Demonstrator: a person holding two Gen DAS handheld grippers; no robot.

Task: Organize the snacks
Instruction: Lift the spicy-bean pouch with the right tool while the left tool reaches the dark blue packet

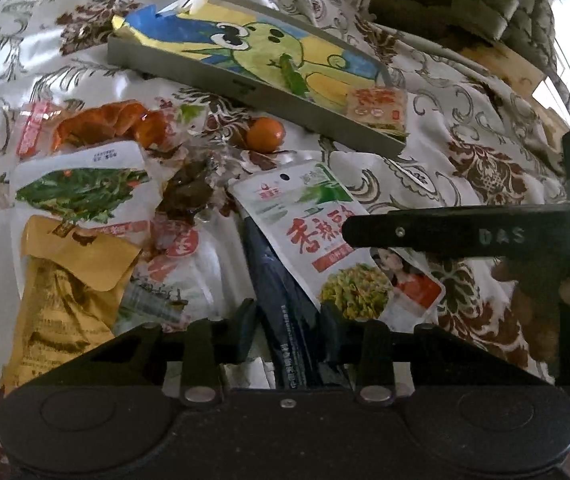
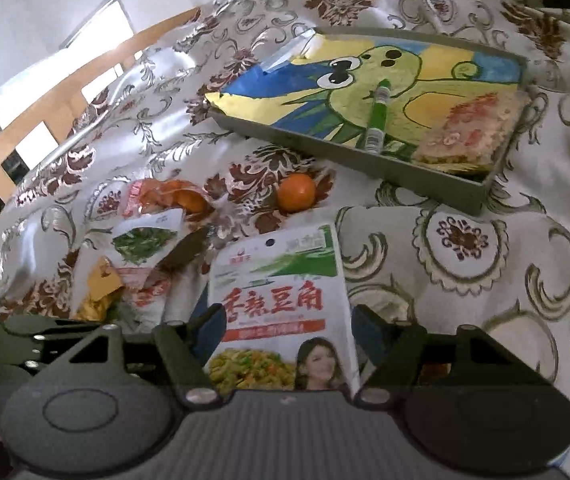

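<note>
the white bean snack packet [image 2: 281,304] lies flat on the cloth-covered table [image 2: 465,280], directly ahead of the right tool [image 2: 283,320]. its long axis runs straight away from that tool, the hang-hole end farthest off and the printed face end nearest, slipping under the tool's body. the right tool's fingers [image 2: 207,320] stand wide, one on each long side of the packet, not yet touching it as far as the view shows. so the right tool is the one lined up for this packet, and the coming move likely turns on closing across the packet's short width.

the left tool [image 1: 287,320] sits just beside, to the packet's left. its fingers stand narrow around a dark blue packet [image 1: 281,280] whose long axis also runs away from the tool; whether they actually pinch it cannot be told. in the left view the bean packet [image 1: 325,240] lies ahead and to the right, partly over the blue one, with the right tool's black arm crossing above it.

the grey tray [image 2: 445,188] lies farther ahead and right of the right tool, well apart from the packet. it holds a frog drawing [image 2: 405,80], a green pen [image 2: 379,120] and one square snack [image 2: 473,132]. an orange [image 2: 296,192] sits between packet and tray. other snack bags [image 1: 81,192] are heaped ahead-left of the left tool.
</note>
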